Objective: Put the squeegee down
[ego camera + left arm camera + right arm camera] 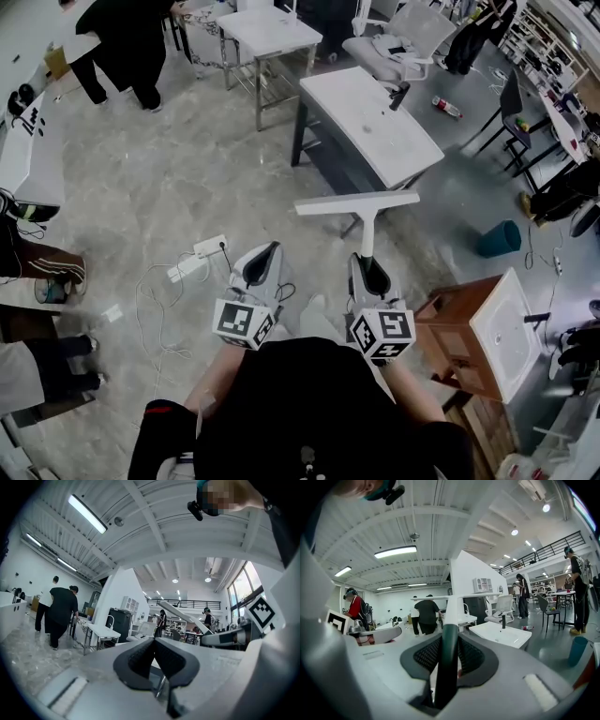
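Observation:
The squeegee has a dark green handle (446, 663) and a white neck with a long white blade bar (356, 203). My right gripper (368, 262) is shut on the handle, its pads (471, 657) pressing both sides, and holds it out level over the floor with the blade crosswise in front. In the right gripper view the blade (454, 597) stands across the top of the handle. My left gripper (266, 253) is beside it to the left, shut with nothing between its pads (140, 657). The left gripper view shows the blade (183, 617) and the right gripper (229, 637) off to its right.
A white sink counter with a black faucet (370, 117) stands just ahead. To the right are a teal bin (499, 238) and a wooden cabinet with a white basin (473, 333). A power strip with cables (197, 255) lies on the floor at left. People (122, 47) stand far left.

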The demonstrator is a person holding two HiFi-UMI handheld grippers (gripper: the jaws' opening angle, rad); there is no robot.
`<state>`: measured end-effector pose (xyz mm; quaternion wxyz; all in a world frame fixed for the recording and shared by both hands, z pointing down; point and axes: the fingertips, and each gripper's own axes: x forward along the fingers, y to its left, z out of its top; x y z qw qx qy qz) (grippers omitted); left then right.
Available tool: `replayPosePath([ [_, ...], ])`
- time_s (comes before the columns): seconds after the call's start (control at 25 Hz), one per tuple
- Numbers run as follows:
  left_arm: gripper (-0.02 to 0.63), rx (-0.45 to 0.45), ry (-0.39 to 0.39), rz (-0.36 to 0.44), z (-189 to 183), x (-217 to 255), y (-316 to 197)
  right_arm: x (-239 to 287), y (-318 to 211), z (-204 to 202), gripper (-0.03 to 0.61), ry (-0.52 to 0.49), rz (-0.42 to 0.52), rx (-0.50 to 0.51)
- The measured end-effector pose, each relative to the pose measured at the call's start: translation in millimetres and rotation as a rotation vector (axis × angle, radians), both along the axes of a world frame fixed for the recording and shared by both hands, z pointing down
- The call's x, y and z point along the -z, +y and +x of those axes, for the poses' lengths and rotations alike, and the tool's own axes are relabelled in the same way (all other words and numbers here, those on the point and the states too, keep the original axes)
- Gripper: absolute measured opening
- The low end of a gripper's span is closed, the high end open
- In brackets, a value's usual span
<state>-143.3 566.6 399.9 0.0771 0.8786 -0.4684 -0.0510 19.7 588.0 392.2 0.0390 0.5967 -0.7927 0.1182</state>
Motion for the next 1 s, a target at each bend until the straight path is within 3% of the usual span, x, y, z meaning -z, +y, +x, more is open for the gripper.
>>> replayPosePath([
  [0.48,0.002,0.036,-0.028,-0.019,-1.0,-12.2,-54.6,-15.9,-63.5,-0.4,0.094,0.004,-0.010,0.040],
  [1.0,0.002,0.067,-0.038,-0.038,39.9,-13.8,-150.2,-22.5,-168.9,34.9,0.095,0.000,-0.034,0.094],
])
